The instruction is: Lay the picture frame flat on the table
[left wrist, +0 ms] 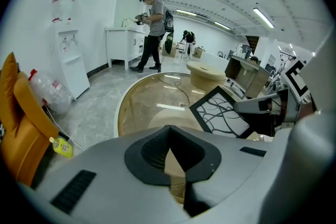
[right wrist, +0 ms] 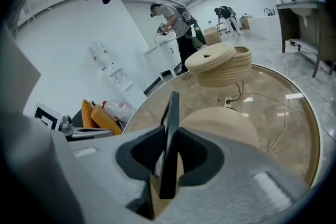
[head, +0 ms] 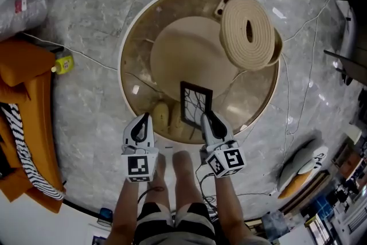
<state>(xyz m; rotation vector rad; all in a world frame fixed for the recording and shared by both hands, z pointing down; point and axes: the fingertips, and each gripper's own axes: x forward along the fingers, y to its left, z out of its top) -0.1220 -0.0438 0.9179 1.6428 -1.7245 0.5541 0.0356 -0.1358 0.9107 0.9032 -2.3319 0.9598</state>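
The black picture frame, with a branch drawing in it, stands tilted on the round glass table near its front edge. My right gripper is shut on the frame's lower right edge. In the right gripper view the frame runs edge-on between the pads of the right gripper. My left gripper hovers over the table's front rim, left of the frame and apart from it, shut and holding nothing. The left gripper view shows the frame's face to the right, beyond the left gripper.
A big woven coil sits on the table's far right, next to a power socket with cables. The beige table base shows through the glass. An orange seat and a yellow item are on the floor to the left. People stand far off.
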